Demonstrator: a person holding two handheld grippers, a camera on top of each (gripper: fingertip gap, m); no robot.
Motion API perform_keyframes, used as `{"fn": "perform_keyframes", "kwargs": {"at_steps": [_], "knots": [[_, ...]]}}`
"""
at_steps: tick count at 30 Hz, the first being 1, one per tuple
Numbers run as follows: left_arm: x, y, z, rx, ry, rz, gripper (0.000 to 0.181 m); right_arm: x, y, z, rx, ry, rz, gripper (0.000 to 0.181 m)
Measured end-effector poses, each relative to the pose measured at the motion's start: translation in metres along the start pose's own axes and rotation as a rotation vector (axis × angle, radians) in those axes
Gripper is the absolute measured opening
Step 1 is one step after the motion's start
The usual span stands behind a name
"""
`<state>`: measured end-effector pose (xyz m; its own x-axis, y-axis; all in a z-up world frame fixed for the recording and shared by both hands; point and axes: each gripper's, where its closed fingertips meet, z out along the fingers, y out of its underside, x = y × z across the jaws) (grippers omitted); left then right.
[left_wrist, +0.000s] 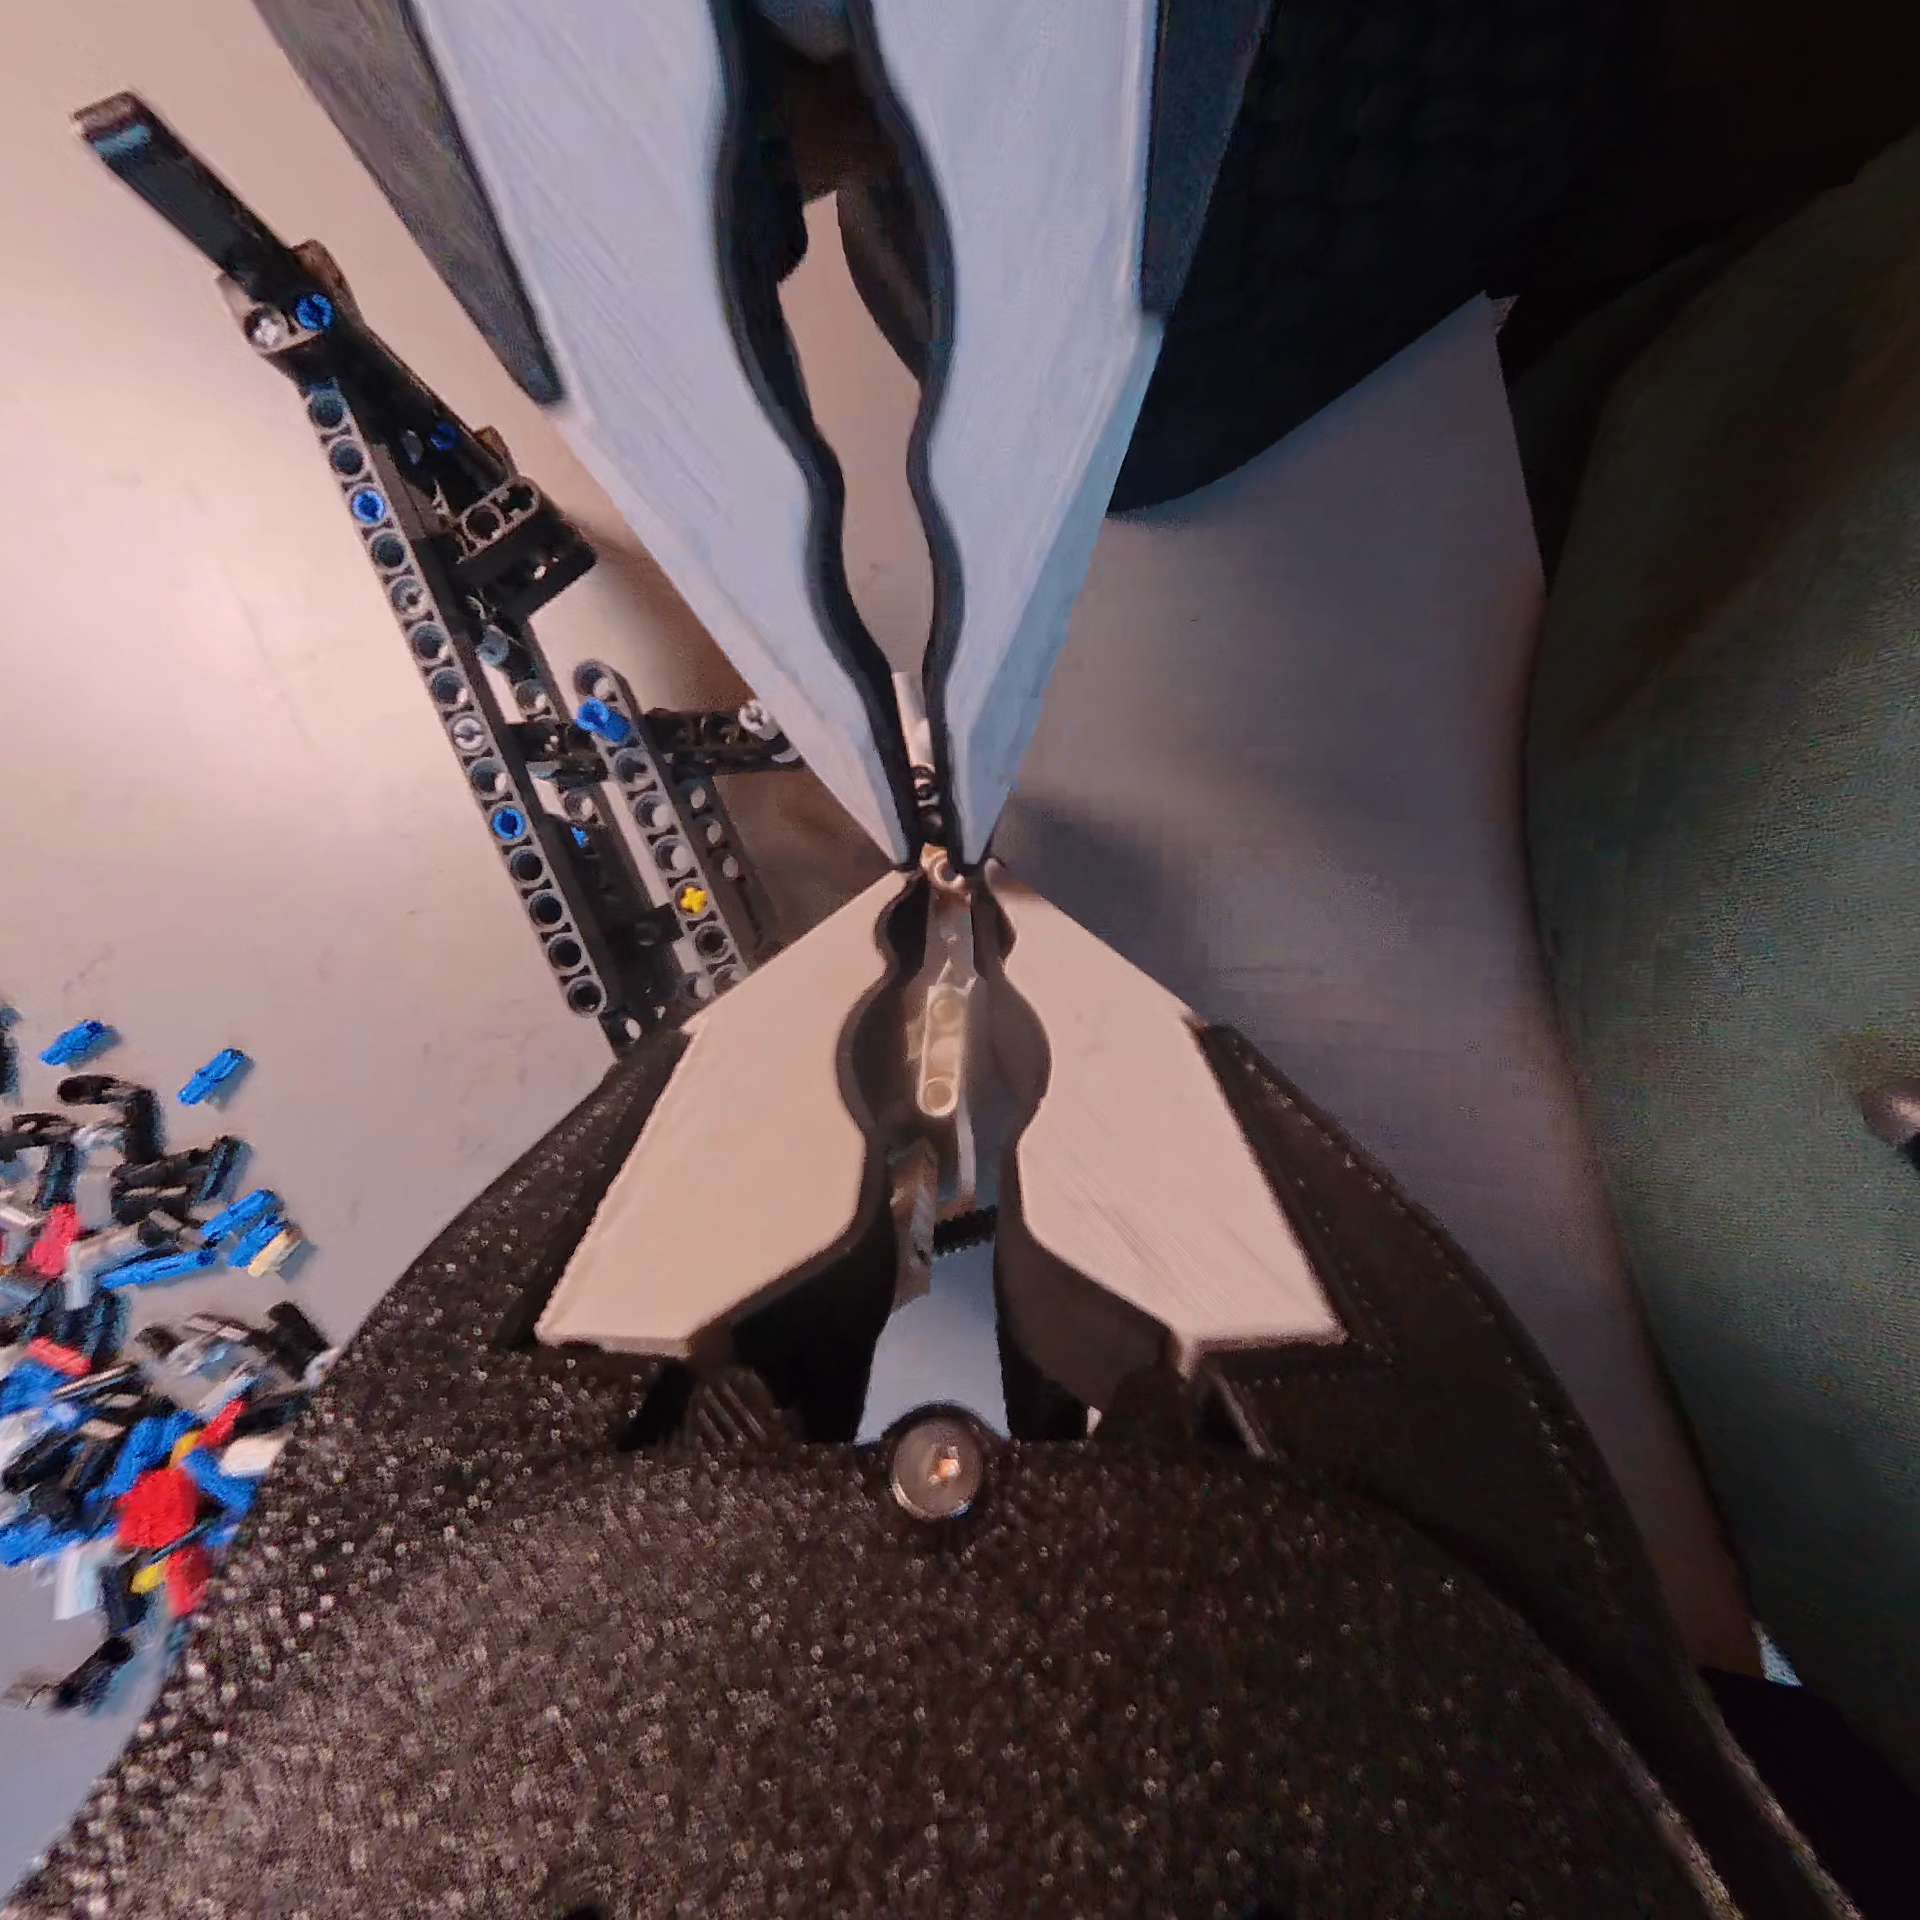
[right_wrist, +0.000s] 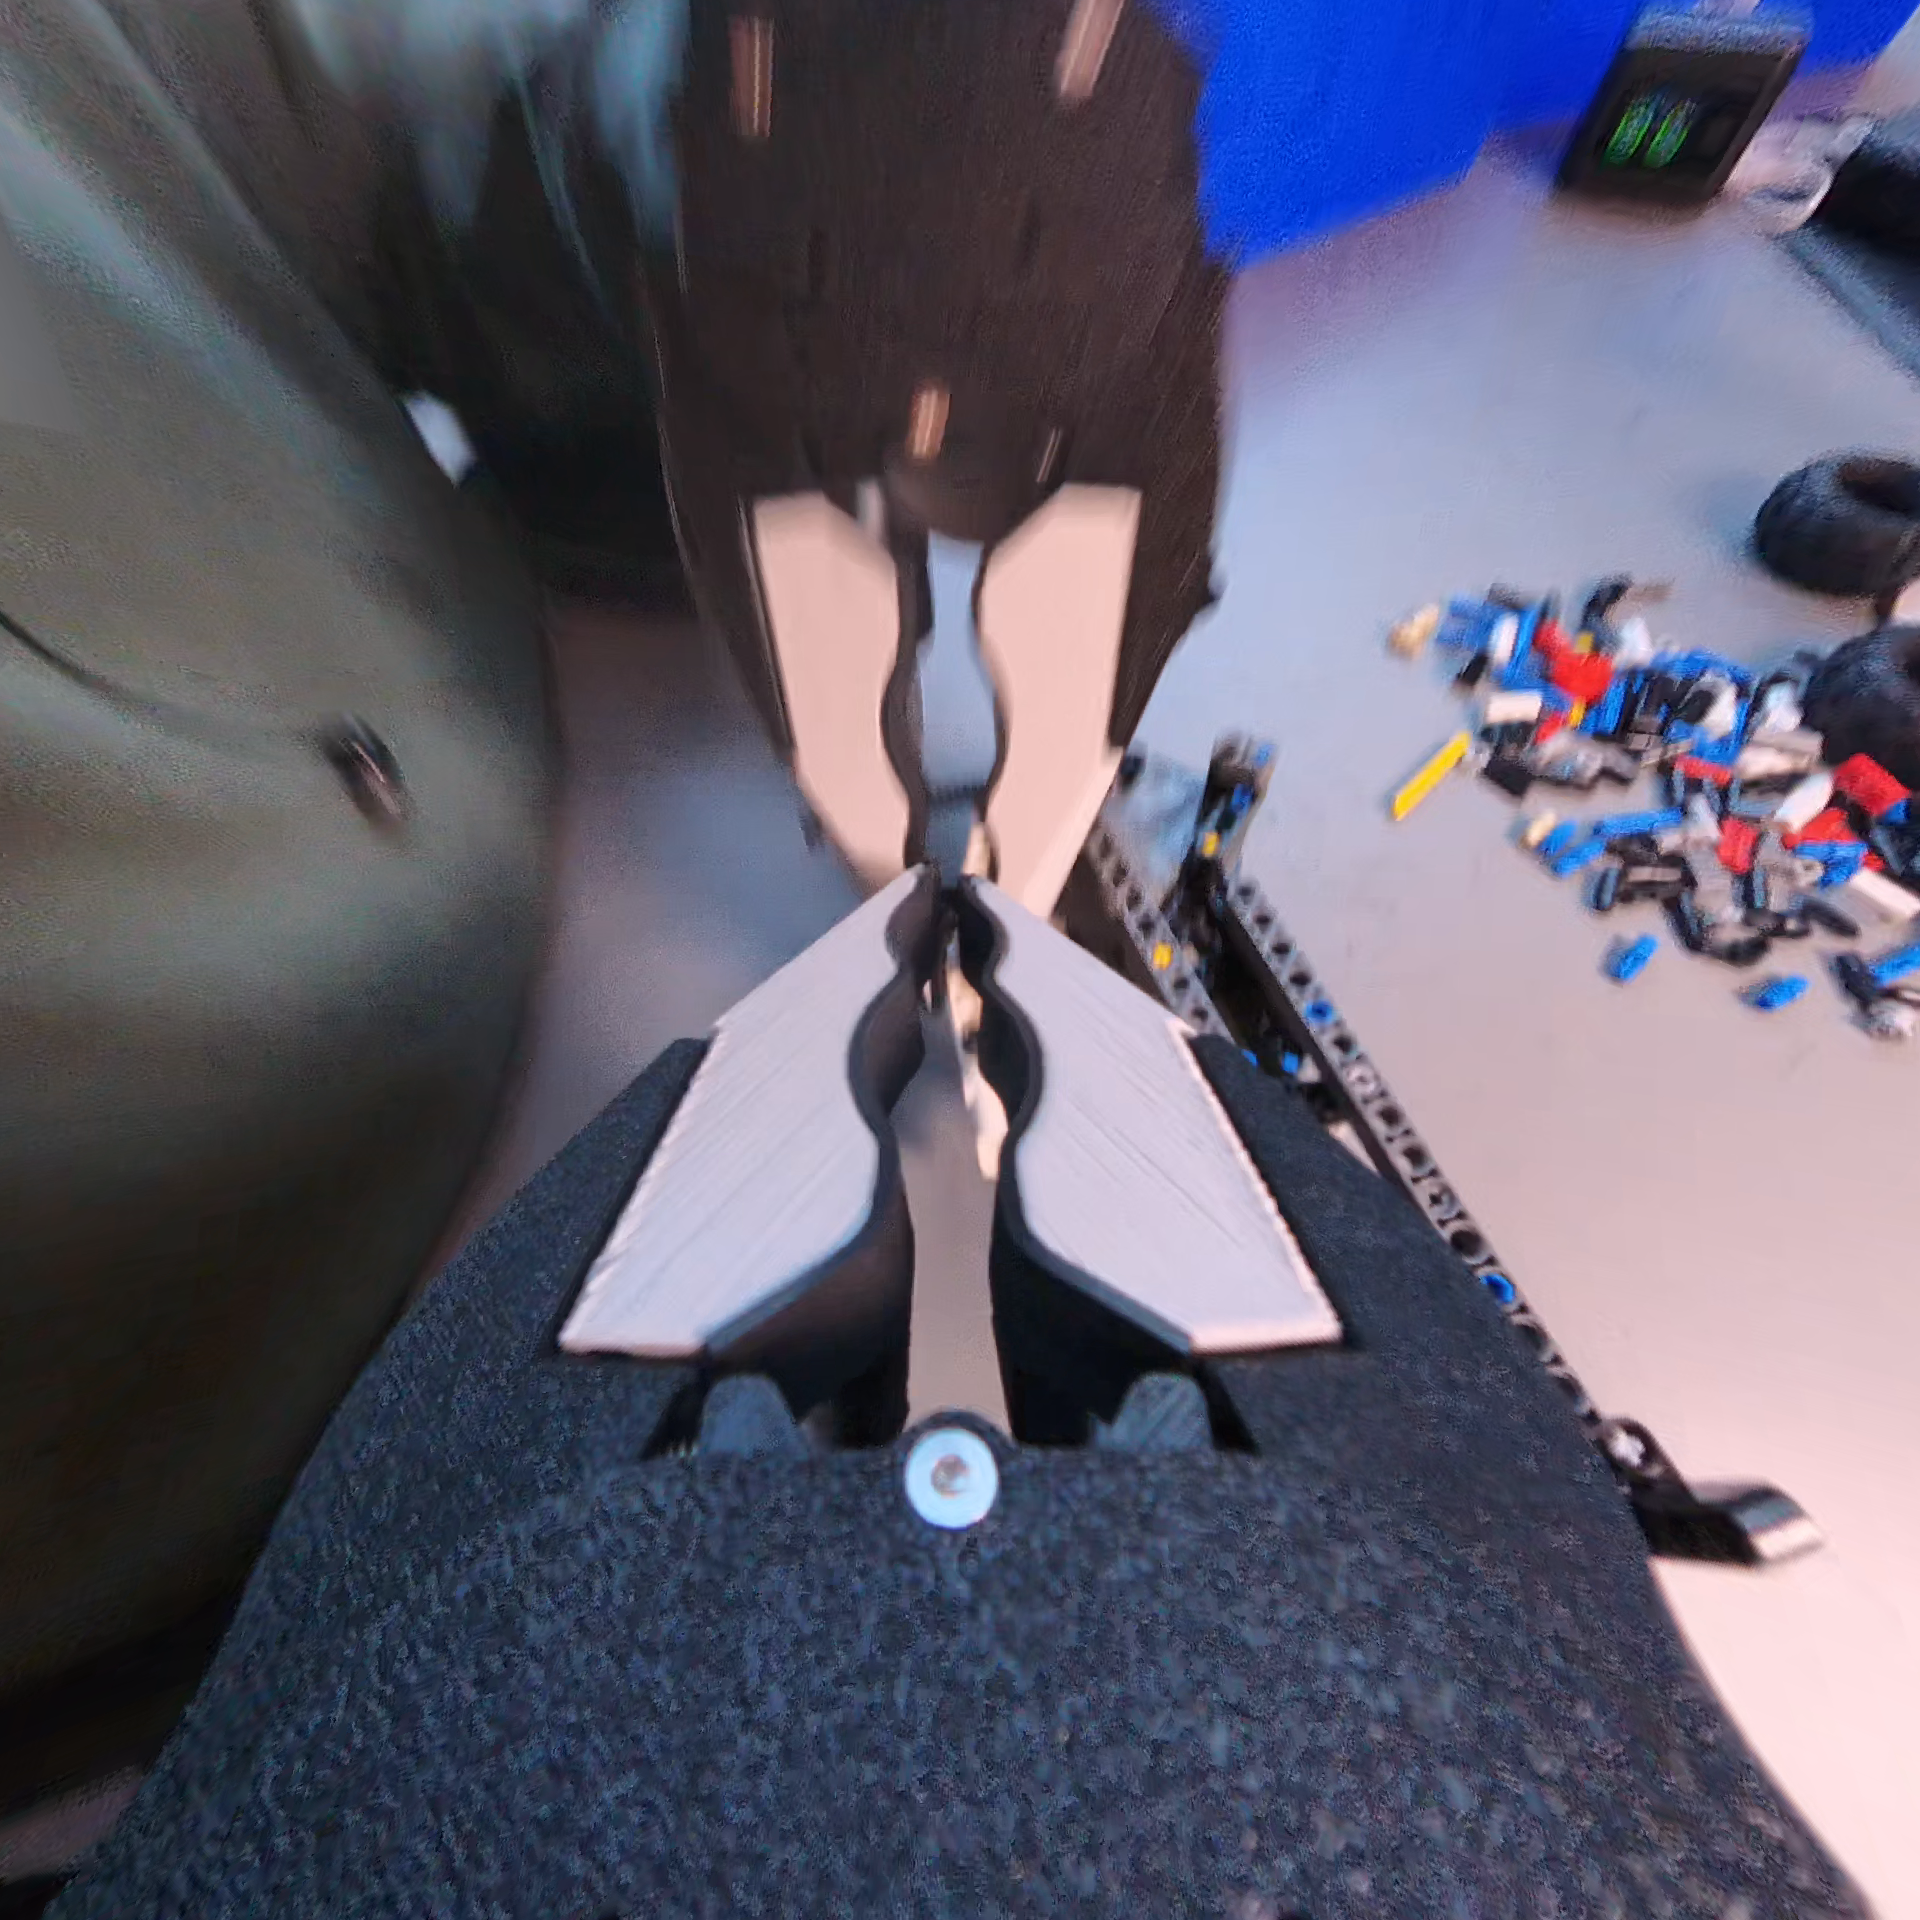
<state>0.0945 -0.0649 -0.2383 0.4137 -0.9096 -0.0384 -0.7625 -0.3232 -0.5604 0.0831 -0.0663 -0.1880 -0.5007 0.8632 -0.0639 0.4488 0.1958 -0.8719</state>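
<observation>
Two grippers are met tip to tip over a small pale piece.

The left gripper (left_wrist: 943, 868) is pinched on a pale grey beam (left_wrist: 943, 1029) with round holes — the beam is held along the gap between its fingers. The right gripper (right_wrist: 948, 891) is pressed nearly together right at the same spot, and a thin pale part is seen between its fingers, but the blur hides what it is. A long black frame of holed beams (left_wrist: 499, 707) is laid on the white table (left_wrist: 187, 727) just beside them. A heap of blue, red and black pieces (right_wrist: 1704, 769) is spread well apart — two black tyres (right_wrist: 1839, 540) are seen near it.
</observation>
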Motion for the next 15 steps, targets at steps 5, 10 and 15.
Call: {"fn": "perform_keyframes", "kwargs": {"at_steps": [5,10,15], "knots": [[0.000,0.003,0.000,-0.027,-0.013,0.018,0.008,0.037,-0.026,-0.044,0.022,0.176,-0.046,0.002],[0.001,0.005,-0.003,0.001,-0.053,0.018,0.008,0.110,-0.041,-0.052,-0.018,0.312,-0.057,0.003],[0.000,0.010,-0.011,0.048,-0.082,-0.034,0.009,0.174,-0.004,0.020,-0.182,0.191,-0.046,0.004]]}}
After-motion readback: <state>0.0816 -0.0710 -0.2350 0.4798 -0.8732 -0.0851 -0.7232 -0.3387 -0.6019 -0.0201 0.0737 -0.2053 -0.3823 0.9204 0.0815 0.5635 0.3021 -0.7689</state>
